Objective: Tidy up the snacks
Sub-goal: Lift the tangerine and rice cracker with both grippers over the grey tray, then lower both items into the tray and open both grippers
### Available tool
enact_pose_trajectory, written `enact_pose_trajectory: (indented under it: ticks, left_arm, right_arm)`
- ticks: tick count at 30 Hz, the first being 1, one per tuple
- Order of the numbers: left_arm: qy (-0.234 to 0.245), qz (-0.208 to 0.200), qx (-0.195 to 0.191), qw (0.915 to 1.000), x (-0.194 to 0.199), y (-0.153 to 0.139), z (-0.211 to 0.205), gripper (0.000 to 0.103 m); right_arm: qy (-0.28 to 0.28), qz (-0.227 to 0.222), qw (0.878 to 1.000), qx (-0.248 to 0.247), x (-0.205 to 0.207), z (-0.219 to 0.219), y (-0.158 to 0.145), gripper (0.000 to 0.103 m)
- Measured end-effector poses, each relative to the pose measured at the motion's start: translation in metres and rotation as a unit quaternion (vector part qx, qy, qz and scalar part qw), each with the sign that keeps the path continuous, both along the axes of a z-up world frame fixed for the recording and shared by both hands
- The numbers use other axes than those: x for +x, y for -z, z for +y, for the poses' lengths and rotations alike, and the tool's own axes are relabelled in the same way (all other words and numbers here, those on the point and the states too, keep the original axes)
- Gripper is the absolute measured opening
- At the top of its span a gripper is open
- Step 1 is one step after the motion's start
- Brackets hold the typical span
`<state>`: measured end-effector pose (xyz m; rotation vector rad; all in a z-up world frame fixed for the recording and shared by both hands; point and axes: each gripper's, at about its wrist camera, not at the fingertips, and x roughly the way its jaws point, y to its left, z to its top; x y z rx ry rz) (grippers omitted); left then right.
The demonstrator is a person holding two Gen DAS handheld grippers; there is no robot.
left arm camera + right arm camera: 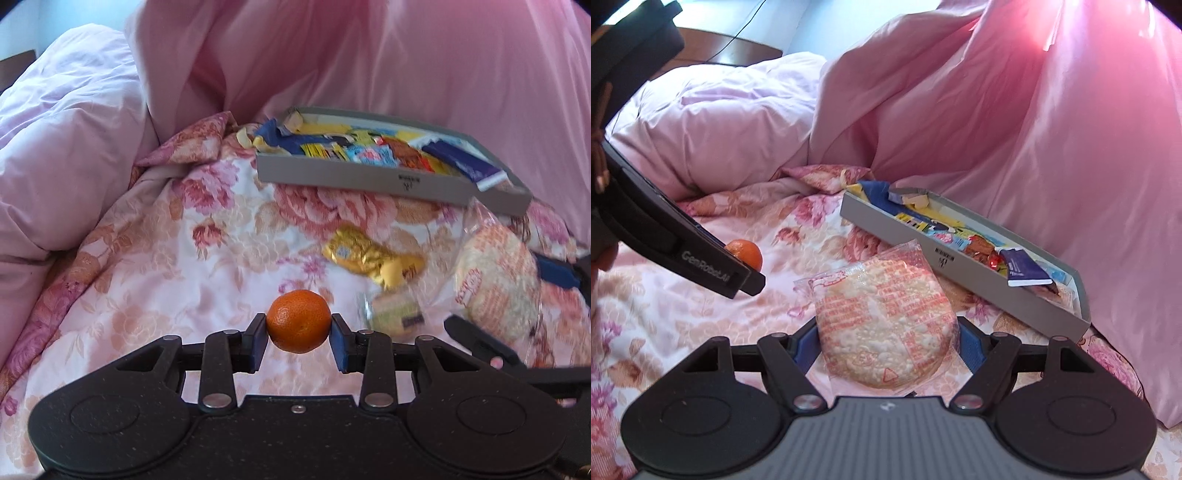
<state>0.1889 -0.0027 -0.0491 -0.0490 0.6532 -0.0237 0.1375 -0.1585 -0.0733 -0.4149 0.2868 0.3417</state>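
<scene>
My left gripper (299, 332) is shut on an orange tangerine (299, 320) and holds it above the floral bedspread; the tangerine (746, 252) also shows in the right wrist view at the left gripper's tip. My right gripper (888, 341) is shut on a round rice cake in a clear wrapper (882, 325), which appears blurred in the left wrist view (496, 282). A shallow grey box (332, 173) holding several colourful snack packets lies on the bed beyond both grippers, and shows in the right wrist view (908, 236).
A gold foil packet (369, 256) and a small pale wrapped snack (395, 314) lie on the floral bedspread (184, 280) before the box. Pink bedding (406, 55) is piled behind and to the left. A wooden nightstand (738, 50) stands far left.
</scene>
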Motion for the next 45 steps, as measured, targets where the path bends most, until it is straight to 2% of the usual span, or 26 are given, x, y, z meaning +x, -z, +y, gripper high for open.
enact_pose_trajectory:
  ticks: [11, 18, 22, 31, 34, 38, 42, 45]
  left_arm:
    - [-0.005, -0.052, -0.025, 0.9983, 0.056, -0.048, -0.014, 0.038]
    - [-0.023, -0.048, -0.045, 0.9976, 0.113, -0.071, -0.017, 0.038]
    - [-0.036, -0.054, -0.048, 0.9967, 0.15, -0.08, -0.019, 0.038]
    - [-0.049, -0.056, -0.051, 0.9959, 0.21, -0.066, -0.03, 0.038]
    - [-0.055, -0.047, -0.059, 0.9957, 0.222, -0.06, -0.031, 0.038]
    - [-0.054, -0.038, -0.047, 0.9967, 0.229, -0.054, -0.034, 0.038]
    - [-0.047, -0.025, -0.036, 0.9979, 0.232, -0.049, -0.037, 0.038]
    - [-0.043, -0.023, -0.034, 0.9983, 0.232, -0.047, -0.039, 0.038]
  right_arm:
    - [0.029, -0.037, 0.998, 0.046, 0.028, -0.021, -0.027, 0.078]
    - [0.037, -0.092, 0.993, 0.062, 0.068, -0.034, -0.054, 0.078]
    - [0.052, -0.101, 0.99, 0.08, 0.102, -0.046, -0.058, 0.078]
    - [0.062, -0.094, 0.986, 0.123, 0.158, -0.062, -0.049, 0.078]
    - [0.061, -0.088, 0.988, 0.115, 0.17, -0.06, -0.043, 0.078]
    - [0.061, -0.073, 0.989, 0.11, 0.178, -0.053, -0.038, 0.078]
    - [0.062, -0.046, 0.994, 0.075, 0.187, -0.044, -0.033, 0.078]
    - [0.062, -0.036, 0.995, 0.07, 0.19, -0.042, -0.031, 0.078]
